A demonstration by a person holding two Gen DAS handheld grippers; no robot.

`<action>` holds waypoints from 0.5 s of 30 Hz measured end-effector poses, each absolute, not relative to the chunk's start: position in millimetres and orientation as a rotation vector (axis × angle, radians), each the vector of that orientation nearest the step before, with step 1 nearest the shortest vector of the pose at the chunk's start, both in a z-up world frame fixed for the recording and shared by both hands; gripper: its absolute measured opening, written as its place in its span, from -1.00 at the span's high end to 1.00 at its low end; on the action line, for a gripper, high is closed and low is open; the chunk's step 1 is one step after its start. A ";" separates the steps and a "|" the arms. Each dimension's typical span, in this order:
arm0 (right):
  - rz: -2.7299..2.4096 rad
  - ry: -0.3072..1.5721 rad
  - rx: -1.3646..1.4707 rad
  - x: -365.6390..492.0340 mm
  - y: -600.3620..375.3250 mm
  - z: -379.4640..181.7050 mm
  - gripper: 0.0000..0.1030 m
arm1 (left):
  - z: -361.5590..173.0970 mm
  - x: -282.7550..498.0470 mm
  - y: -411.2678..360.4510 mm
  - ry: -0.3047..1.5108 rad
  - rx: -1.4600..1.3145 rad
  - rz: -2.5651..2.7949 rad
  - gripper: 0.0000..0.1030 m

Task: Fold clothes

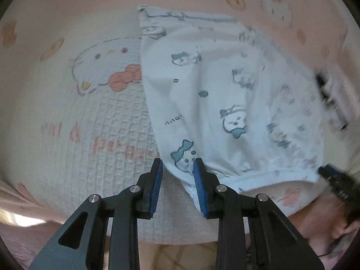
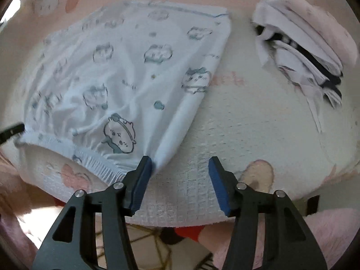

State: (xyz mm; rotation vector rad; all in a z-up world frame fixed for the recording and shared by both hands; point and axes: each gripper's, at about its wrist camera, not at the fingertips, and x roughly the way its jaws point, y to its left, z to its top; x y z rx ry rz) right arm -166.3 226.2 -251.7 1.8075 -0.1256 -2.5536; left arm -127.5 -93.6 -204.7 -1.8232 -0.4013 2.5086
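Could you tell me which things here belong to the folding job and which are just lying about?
Job:
- pale blue printed garment
- left gripper
- right gripper

Lying about:
- pile of clothes
- pink patterned bedspread
- slipper on the floor

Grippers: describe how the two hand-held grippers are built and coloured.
Both look alike. The left gripper and the right gripper each have two matte black angular fingers with slot-shaped cutouts, silver round pins at the pivots, and ribbed blue pads on the inner faces. No cables, markings or sleeves show clearly.
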 end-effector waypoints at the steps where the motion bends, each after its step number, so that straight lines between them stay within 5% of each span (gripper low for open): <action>1: -2.559 -0.171 1.795 -165.4 230.1 -248.5 -0.03 | -203.8 -123.5 -100.7 -0.483 -1.805 2.498 0.41; 4: -2.545 -0.295 1.724 -167.2 229.8 -244.0 -0.05 | -213.4 -115.6 -104.5 -0.492 -1.864 2.462 0.41; 10: -2.546 -0.078 1.908 -158.8 238.5 -251.7 -0.01 | -209.7 -100.9 -93.3 -0.266 -1.913 2.505 0.33; 12: -2.598 -0.063 1.848 -155.3 242.5 -238.9 -0.02 | -211.4 -97.9 -101.7 -0.429 -1.875 2.474 0.33; 15: -2.568 -0.282 1.777 -155.5 252.3 -231.4 -0.03 | -207.3 -99.8 -103.5 -0.508 -1.786 2.498 0.33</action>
